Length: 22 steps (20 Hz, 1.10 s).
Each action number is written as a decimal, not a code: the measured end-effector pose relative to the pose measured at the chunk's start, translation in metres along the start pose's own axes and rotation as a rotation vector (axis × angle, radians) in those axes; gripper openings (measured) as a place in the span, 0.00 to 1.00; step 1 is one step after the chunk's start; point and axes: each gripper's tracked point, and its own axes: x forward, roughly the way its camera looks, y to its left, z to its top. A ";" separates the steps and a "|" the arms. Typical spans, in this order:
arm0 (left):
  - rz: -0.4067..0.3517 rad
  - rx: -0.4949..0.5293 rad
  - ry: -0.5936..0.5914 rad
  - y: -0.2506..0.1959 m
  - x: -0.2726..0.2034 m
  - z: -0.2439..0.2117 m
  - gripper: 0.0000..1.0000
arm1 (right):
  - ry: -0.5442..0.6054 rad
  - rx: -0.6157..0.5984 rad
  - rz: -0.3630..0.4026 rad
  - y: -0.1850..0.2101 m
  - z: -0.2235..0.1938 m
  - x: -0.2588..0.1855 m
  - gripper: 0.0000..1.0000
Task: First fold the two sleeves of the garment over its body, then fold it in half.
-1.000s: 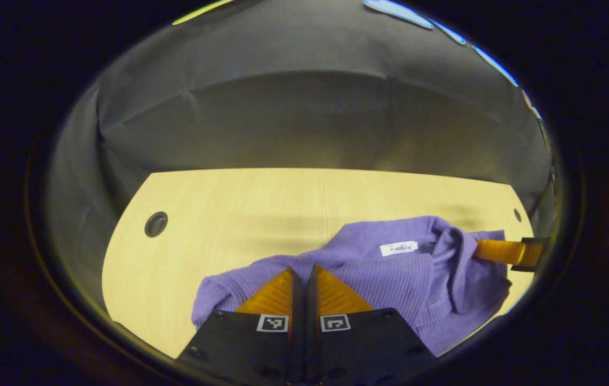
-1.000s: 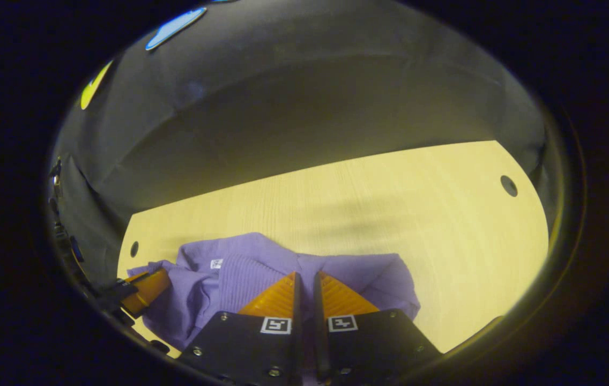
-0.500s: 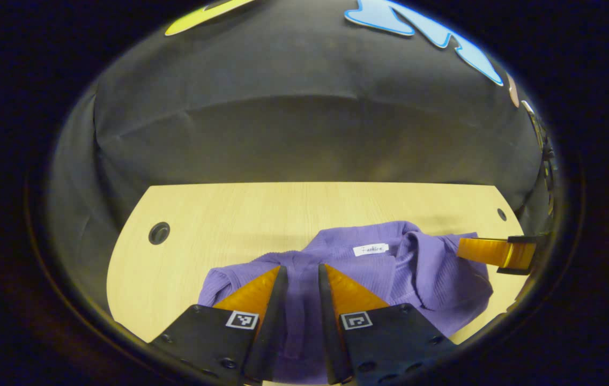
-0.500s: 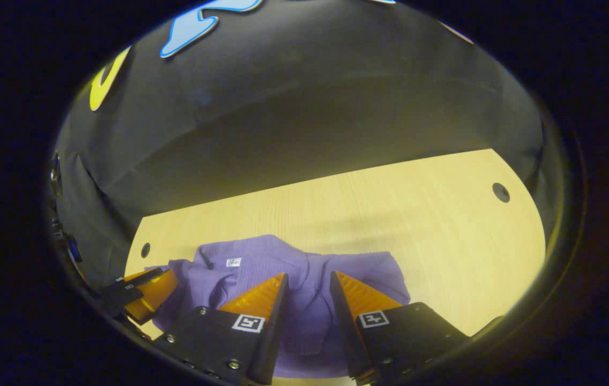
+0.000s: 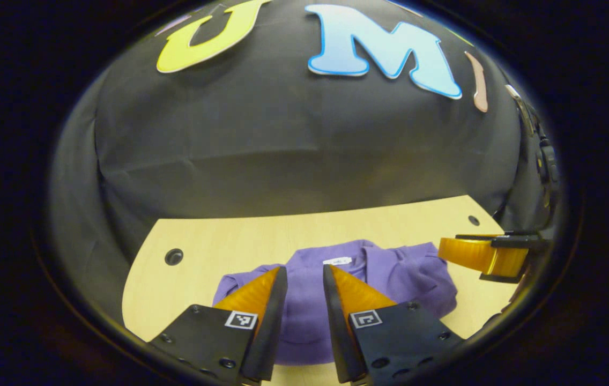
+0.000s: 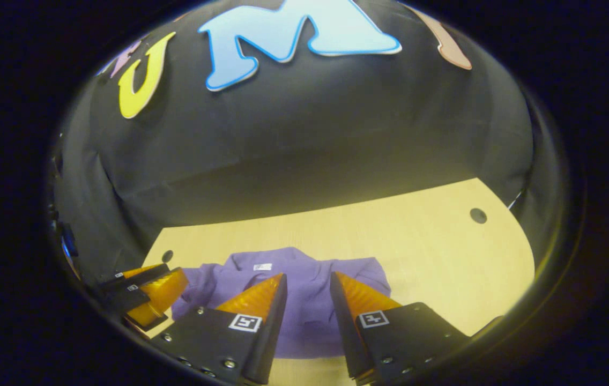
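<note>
jaws parted; garment (image 5: 304,300) partly hidden.

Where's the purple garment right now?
The purple garment lies bunched on the wooden table near its front edge, beyond the open left gripper and right gripper.

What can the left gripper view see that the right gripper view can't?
The left gripper view has the left tongs up close at the bottom, open, and the right tongs farther off at its right edge. The right gripper view swaps that: the right tongs sit up close, open, and the left tongs are farther off at its lower left. Both views share the purple ribbed knit garment, folded up with its small white neck label on top, and the pale wooden table.
</note>
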 end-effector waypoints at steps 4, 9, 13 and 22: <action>0.002 -0.004 -0.114 -0.007 -0.065 0.038 0.48 | -0.090 -0.048 0.015 0.014 0.020 -0.062 0.51; 0.012 0.029 -0.207 -0.018 -0.149 0.066 0.48 | -0.167 -0.064 0.042 0.030 0.036 -0.133 0.51; 0.009 0.025 -0.266 -0.030 -0.203 0.075 0.48 | -0.229 -0.041 0.064 0.037 0.049 -0.181 0.51; 0.047 -0.014 -0.341 -0.022 -0.288 0.070 0.48 | -0.299 -0.058 0.088 0.043 0.042 -0.253 0.57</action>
